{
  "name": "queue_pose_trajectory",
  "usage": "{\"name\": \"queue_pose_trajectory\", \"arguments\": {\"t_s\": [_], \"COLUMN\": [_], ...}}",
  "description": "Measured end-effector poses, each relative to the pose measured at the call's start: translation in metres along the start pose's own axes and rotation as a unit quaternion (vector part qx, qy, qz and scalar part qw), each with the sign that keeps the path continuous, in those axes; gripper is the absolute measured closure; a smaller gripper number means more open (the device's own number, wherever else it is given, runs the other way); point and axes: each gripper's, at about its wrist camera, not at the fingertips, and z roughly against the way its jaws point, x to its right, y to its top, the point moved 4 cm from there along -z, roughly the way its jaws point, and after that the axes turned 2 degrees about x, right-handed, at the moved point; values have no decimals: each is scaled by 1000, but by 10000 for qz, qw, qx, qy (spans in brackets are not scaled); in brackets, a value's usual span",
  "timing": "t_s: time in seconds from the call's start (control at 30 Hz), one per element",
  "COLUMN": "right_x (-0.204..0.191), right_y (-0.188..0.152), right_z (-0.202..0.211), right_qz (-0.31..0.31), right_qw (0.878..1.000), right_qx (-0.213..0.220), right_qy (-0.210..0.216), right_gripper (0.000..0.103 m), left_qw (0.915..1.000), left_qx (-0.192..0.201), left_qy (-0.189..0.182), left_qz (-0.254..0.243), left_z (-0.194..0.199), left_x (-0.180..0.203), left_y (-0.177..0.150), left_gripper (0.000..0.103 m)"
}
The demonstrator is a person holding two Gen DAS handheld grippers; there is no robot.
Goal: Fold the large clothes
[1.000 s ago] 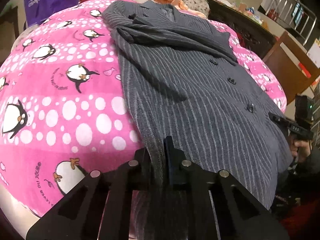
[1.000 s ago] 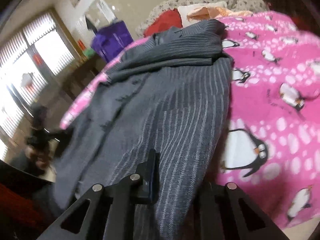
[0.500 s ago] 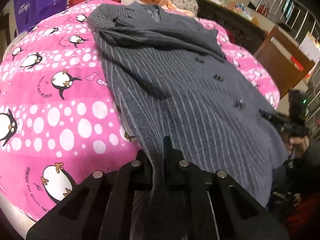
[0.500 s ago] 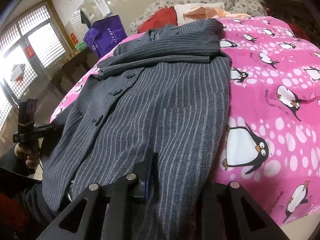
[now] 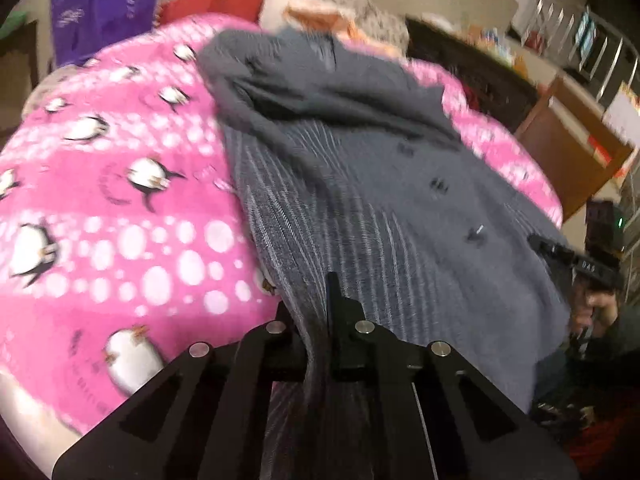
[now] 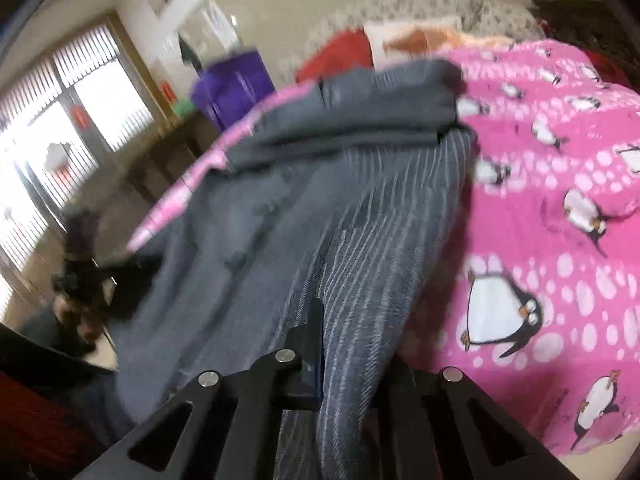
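The grey pinstriped jacket (image 5: 360, 184) lies spread lengthwise on the bed, over a pink penguin-print blanket (image 5: 120, 208). The left gripper (image 5: 316, 320) has its jaws closed tight on one hem corner, and the right gripper (image 6: 348, 344) pinches the other. The thick, woven cloth looks heavy; it could slip from either pinch if the lift is uneven. The fleecy blanket may drag and bunch, and the buttons (image 5: 438, 186) could snag.
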Motion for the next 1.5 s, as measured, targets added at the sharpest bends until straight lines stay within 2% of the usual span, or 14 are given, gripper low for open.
{"name": "queue_pose_trajectory", "arguments": {"t_s": [0.17,0.27,0.47,0.53,0.63,0.77,0.83,0.97,1.1,1.17,1.2,1.3,1.43,1.5], "right_x": [-7,-12,-31,-40,-37,-18,-6,14,36,50,60,85,119,131], "right_y": [4,-3,-21,-20,-8,31,60,115,176,200,210,226,223,215], "right_z": [43,62,97,106,103,84,65,30,-9,-36,-54,-97,-148,-166], "right_qz": [-186,-299,-481,-317,-230,-204,-198,-257,-656,-817,-953,-1178,-1294,-1440], "right_qw": [9978,9960,9907,9910,9923,9944,9951,9941,9907,9905,9905,9894,9878,9860], "right_qx": [442,485,509,513,525,740,856,1036,1191,1106,971,703,196,-30], "right_qy": [457,686,1163,1193,1099,722,455,179,89,-45,-197,-474,-840,-843], "right_gripper": [98,98,98,98,99,99,99,99,99,99,99,99,99,99], "left_qw": [9991,9987,9945,9931,9931,9901,9848,9693,9656,9658,9678,9729,9809,9830], "left_qx": [236,240,376,510,714,1113,1355,1771,1924,1828,1774,1370,648,441], "left_qy": [-320,-419,-820,-886,-774,-423,-342,-206,69,170,339,506,911,1010], "left_qz": [158,153,533,573,514,737,1032,1692,1750,1831,1756,1793,1590,1469], "left_z": [43,64,98,107,103,90,85,73,48,24,8,-48,-119,-139], "left_x": [6,12,19,27,34,26,15,-9,-24,-36,-42,-67,-94,-102], "left_y": [-3,-11,-21,-17,2,42,62,109,155,179,192,218,218,209], "left_gripper": [99,99,99,99,99,100,100,100,100,100,100,100,98,98]}}
